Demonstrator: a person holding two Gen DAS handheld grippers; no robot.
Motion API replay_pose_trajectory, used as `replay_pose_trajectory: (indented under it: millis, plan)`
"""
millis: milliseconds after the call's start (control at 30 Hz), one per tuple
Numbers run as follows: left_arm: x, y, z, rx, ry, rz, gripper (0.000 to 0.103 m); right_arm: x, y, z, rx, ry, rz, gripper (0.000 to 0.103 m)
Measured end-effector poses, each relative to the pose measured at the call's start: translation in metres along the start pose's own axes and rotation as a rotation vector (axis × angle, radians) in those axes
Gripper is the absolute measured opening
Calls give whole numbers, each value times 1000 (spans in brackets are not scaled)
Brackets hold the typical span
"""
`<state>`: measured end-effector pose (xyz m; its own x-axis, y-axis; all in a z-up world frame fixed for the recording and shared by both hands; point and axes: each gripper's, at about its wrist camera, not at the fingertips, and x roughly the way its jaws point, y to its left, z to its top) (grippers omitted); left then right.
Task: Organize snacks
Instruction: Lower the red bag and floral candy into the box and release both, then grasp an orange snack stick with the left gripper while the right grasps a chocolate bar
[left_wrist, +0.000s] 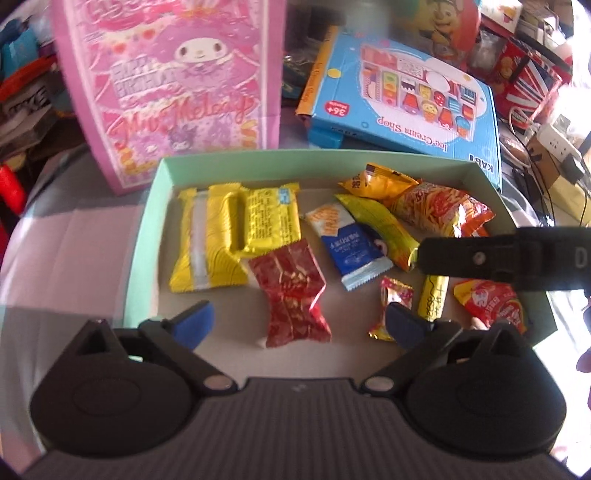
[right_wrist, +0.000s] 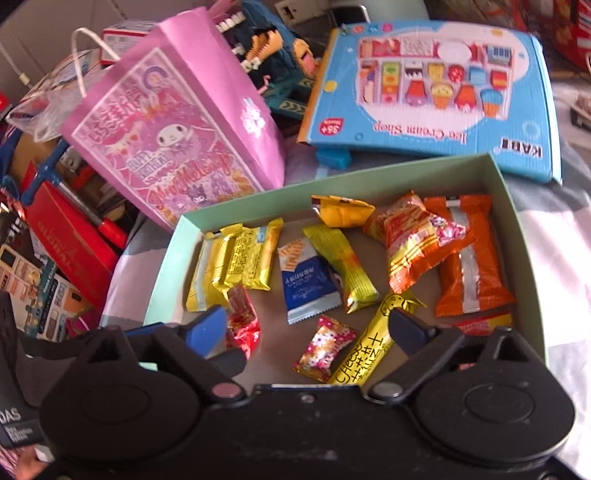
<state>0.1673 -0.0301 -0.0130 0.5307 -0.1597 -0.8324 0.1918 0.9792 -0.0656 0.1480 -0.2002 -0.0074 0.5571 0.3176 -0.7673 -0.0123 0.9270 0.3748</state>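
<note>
Pale bedsheet (right_wrist: 554, 229) — green tray (right_wrist: 164, 258), pink gift bag (right_wrist: 177, 122), blue toy box (right_wrist: 436, 99)

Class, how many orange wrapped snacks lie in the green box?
2: the noodle pack sits mid-right, overlapping the orange bar against the box's right wall. Others may hide behind the fingers.

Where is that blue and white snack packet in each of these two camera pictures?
Left wrist view: the blue and white packet lies mid-box, right of the red wrapper, ahead of the open left gripper.
Right wrist view: the same packet lies centre-left, beyond the open right gripper.
Shared landmark: the gold packet touching its right side.
</note>
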Motion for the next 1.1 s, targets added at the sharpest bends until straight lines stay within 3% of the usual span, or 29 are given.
replay_pose_trajectory:
  millis: [433, 567, 833, 1100]
  plan:
    - [-56, 15, -62, -104, 17, 2, 103, -54, 9, -42, -32, -29, 19, 103]
    - [-69, 18, -93, -181, 42, -40, 103, -66, 8, -61, -37, -26, 26, 103]
    - [-56, 8, -146, -243, 132, 10, 102, -66, 1, -109, -5, 7, 45, 103]
    - [-31, 1, -160, -209, 170, 85, 98, -58, 4, -140, -18, 76, 92, 79]
